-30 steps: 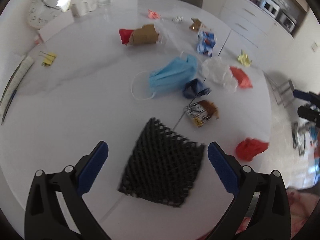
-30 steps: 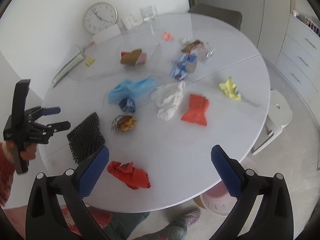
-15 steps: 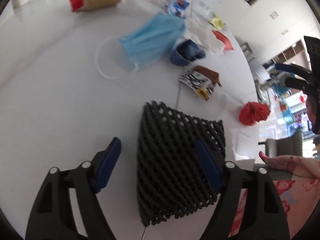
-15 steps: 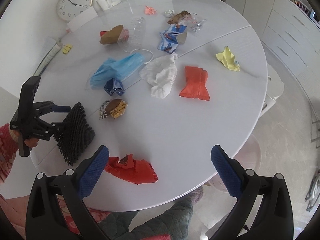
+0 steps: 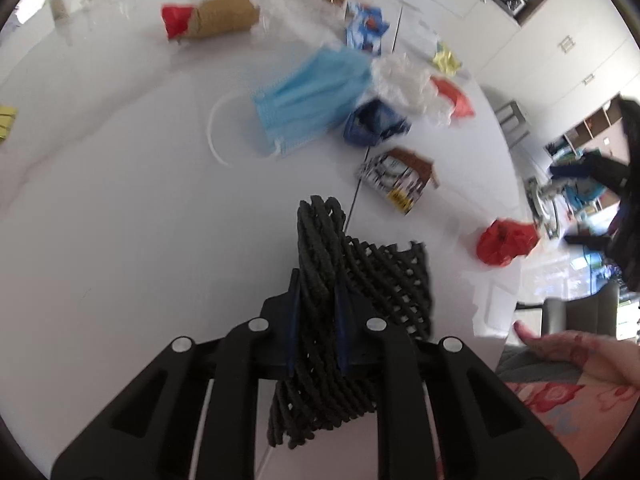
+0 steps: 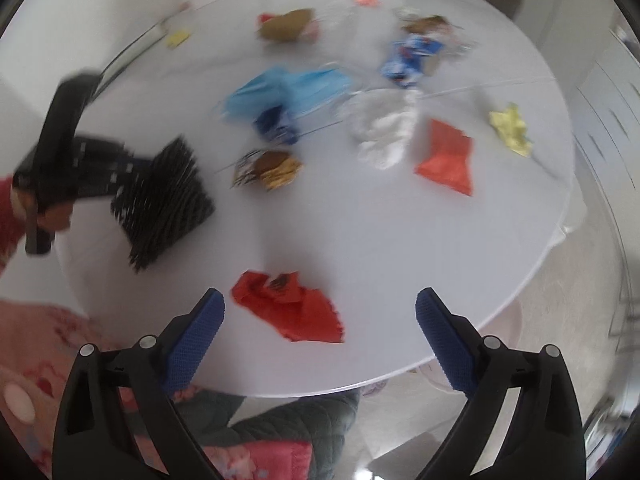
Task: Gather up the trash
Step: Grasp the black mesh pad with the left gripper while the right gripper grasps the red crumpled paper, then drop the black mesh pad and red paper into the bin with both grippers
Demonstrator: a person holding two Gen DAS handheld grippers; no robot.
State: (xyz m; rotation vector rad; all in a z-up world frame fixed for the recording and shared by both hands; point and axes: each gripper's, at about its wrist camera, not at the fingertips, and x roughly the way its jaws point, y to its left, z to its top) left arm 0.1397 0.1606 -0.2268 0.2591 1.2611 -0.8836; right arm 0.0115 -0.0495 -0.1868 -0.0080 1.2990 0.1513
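Observation:
My left gripper (image 5: 317, 304) is shut on a black foam net (image 5: 352, 280), pinched into folds over the white round table (image 5: 100, 220). It also shows in the right wrist view (image 6: 160, 196) at the left, held by the left gripper (image 6: 128, 164). My right gripper (image 6: 320, 316) is open and empty, just above a crumpled red wrapper (image 6: 288, 312) near the table's front edge. That red wrapper shows in the left wrist view (image 5: 506, 240) too. A blue face mask (image 5: 308, 100), a brown-and-yellow wrapper (image 5: 396, 184) and a dark blue wrapper (image 5: 372, 124) lie further in.
More trash lies across the table: a white crumpled tissue (image 6: 384, 132), an orange-red wrapper (image 6: 446, 158), a yellow paper (image 6: 512, 128), a blue-white packet (image 6: 408, 56), a brown paper cone (image 6: 286, 26). White cabinets (image 5: 520, 48) stand beyond the table.
My left gripper closed on the black foam net and bunched it up. My right gripper moved down and closer to the red wrapper at the front edge.

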